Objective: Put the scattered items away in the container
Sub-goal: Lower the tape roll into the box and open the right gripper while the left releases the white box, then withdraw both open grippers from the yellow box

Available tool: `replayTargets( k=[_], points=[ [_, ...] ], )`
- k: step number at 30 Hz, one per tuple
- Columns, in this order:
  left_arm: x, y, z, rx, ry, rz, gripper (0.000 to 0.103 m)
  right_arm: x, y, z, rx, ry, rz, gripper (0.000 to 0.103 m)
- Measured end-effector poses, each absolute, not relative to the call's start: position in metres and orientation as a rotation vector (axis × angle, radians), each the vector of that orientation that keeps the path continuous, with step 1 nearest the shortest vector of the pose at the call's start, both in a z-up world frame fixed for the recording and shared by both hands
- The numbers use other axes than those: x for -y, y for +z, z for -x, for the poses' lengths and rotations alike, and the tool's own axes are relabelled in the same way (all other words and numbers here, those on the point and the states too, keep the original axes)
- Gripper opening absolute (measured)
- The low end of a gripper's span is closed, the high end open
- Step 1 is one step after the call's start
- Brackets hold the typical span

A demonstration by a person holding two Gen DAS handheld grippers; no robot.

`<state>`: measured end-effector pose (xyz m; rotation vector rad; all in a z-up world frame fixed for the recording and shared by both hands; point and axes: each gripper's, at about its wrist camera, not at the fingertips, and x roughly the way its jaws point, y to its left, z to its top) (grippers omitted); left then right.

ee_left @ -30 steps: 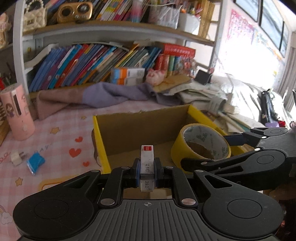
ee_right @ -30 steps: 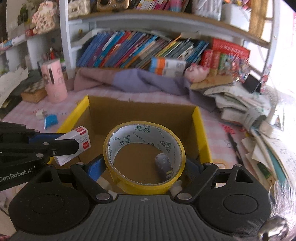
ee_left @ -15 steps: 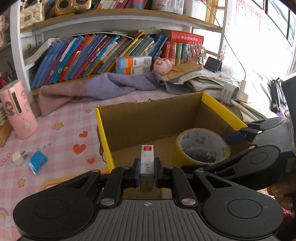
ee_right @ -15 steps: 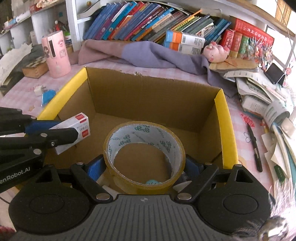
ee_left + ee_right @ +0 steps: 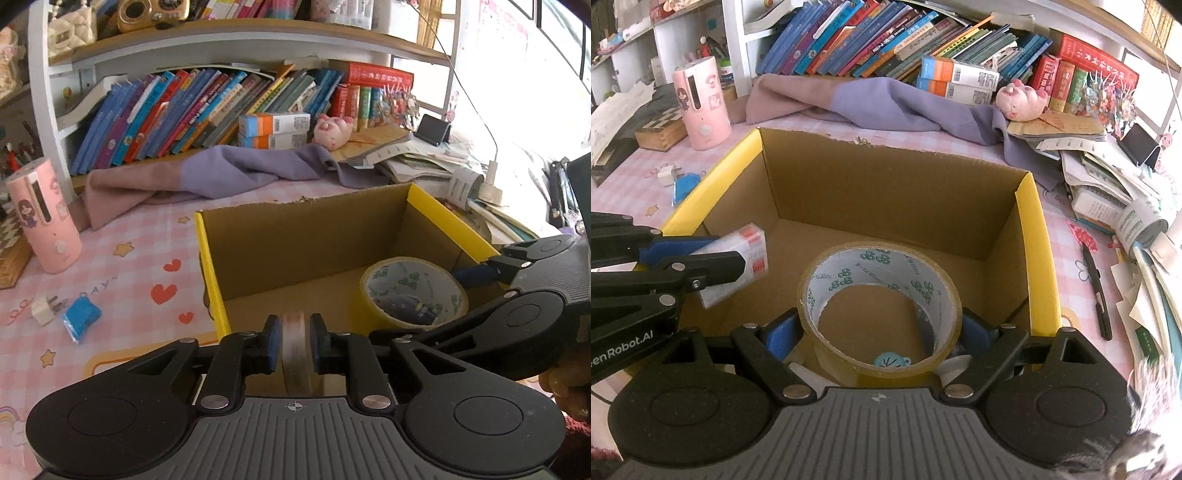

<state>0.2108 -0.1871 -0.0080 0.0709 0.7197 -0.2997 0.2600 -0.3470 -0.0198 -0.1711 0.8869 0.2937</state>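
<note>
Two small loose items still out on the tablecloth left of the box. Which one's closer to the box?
The blue packet. It lies on the box side of the white plug adapter, which sits just beyond it, farther from the box's yellow wall.

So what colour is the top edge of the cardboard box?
Yellow. The box has bright yellow rims along its two side walls, over plain brown cardboard; the right wrist view shows it best.

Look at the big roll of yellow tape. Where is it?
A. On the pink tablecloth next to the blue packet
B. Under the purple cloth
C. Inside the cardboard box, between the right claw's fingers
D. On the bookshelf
C: the roll of yellow tape sits between the fingers of the right claw, low inside the cardboard box.
</note>
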Motion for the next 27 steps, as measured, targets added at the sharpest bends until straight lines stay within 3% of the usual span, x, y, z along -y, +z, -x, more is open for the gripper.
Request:
replayTargets(
  k=[4, 9, 15, 27],
  points=[
    [0.186, -0.005, -0.205, -0.703, -0.300, -0.053, 0.037, 0.347, -0.020, -0.256, -0.884, 0.273, 0.175, 0.089],
    [0.185, 0.001, -0.191, -0.653, -0.298, -0.037, 0.064, 0.355, -0.018, -0.249, -0.876, 0.246, 0.137, 0.089],
    [0.186, 0.008, -0.174, -0.605, -0.276, -0.052, 0.078, 0.360, -0.012, -0.235, -0.847, 0.234, 0.106, 0.089],
    [0.176, 0.017, -0.152, -0.556, -0.264, -0.055, 0.084, 0.357, 0.004, -0.207, -0.769, 0.218, 0.095, 0.090]
  ],
)
